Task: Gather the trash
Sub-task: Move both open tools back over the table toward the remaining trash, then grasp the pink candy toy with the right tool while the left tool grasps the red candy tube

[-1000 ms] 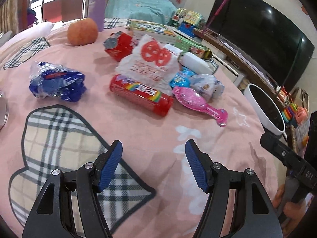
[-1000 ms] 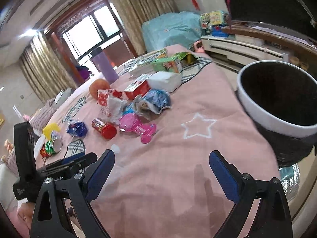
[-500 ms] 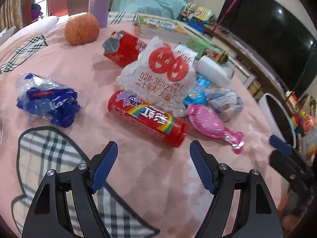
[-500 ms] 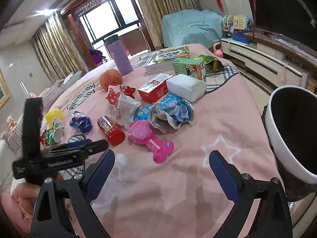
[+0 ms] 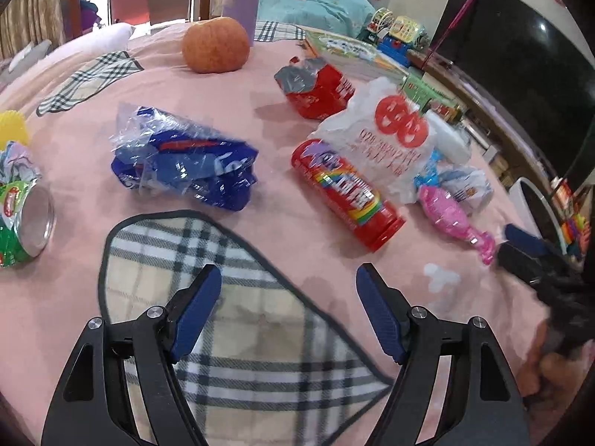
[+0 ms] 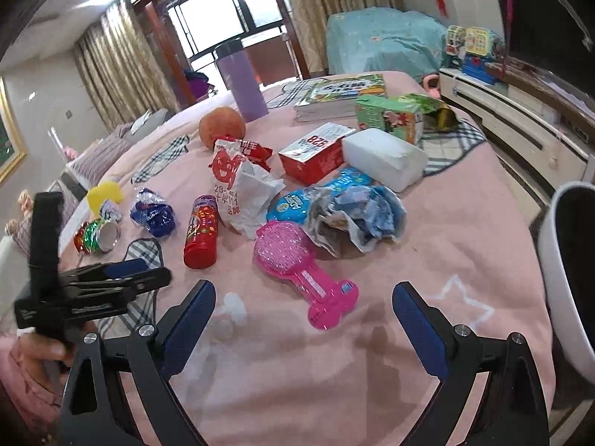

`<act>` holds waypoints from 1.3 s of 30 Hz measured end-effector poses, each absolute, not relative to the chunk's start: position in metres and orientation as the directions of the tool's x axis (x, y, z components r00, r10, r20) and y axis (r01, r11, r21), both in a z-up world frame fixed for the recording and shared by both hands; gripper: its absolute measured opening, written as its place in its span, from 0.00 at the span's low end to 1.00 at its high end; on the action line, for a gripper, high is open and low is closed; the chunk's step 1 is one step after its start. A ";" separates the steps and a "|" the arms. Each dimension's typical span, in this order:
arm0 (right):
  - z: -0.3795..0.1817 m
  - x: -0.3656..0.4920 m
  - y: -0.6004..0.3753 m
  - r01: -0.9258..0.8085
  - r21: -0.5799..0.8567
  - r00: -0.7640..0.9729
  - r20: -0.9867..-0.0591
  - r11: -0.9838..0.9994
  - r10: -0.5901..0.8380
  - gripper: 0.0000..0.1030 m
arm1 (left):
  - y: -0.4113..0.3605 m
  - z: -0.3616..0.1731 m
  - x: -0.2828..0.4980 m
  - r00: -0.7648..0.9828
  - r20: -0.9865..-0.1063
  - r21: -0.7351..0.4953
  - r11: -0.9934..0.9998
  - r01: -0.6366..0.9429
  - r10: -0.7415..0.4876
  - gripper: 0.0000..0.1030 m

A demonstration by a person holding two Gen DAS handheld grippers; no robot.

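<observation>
My left gripper (image 5: 288, 306) hangs with jaws apart and nothing between them, over a plaid patch (image 5: 238, 338) of the pink cover. Ahead of the left jaw lies a crumpled blue wrapper (image 5: 182, 163); ahead of the right, a red tube (image 5: 346, 195).

Each tool is built from a black, matt frame with triangular cut-outs in its two arms. The left tool (image 5: 288, 312) and the right tool (image 6: 303, 329) are each fitted with two blue, ribbed pads (image 5: 195, 306) on angled black fingers. Silver round screw heads (image 5: 155, 312) are set at the pivots. A black handle (image 6: 44, 260) is seen on the left unit.
</observation>
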State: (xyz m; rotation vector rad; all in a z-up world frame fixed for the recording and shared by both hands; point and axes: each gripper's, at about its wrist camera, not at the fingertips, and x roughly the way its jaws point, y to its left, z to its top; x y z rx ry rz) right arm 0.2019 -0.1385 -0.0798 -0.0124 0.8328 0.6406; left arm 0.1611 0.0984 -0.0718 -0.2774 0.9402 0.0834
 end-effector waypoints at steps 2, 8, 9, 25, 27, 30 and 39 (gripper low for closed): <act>-0.082 0.207 -0.130 -0.548 0.201 0.494 -0.706 0.812 0.508 0.93 | 0.096 -0.070 0.169 0.592 -0.803 -0.219 0.958 -0.185 -0.069 0.77; -0.093 0.221 -0.112 -0.585 0.123 0.466 -0.759 0.802 0.456 0.64 | 0.088 -0.069 0.201 0.581 -0.809 -0.261 0.940 -0.219 -0.090 0.77; -0.096 0.225 -0.110 -0.584 0.112 0.461 -0.770 0.804 0.442 0.61 | 0.086 -0.069 0.205 0.579 -0.810 -0.266 0.938 -0.224 -0.092 0.77; -0.100 0.200 -0.132 -0.553 0.136 0.456 -0.776 0.822 0.435 0.33 | 0.077 -0.072 0.228 0.574 -0.809 -0.319 0.917 -0.240 -0.131 0.77; -0.099 0.196 -0.142 -0.522 0.181 0.456 -0.767 0.834 0.452 0.33 | 0.079 -0.074 0.229 0.582 -0.808 -0.297 0.919 -0.261 -0.096 0.77; -0.098 0.188 -0.153 -0.490 0.226 0.458 -0.755 0.842 0.470 0.33 | 0.079 -0.078 0.231 0.591 -0.804 -0.268 0.926 -0.266 -0.063 0.64; -0.096 0.168 -0.174 -0.420 0.287 0.485 -0.731 0.861 0.480 0.32 | 0.067 -0.078 0.198 0.605 -0.789 -0.243 0.959 -0.148 -0.106 0.31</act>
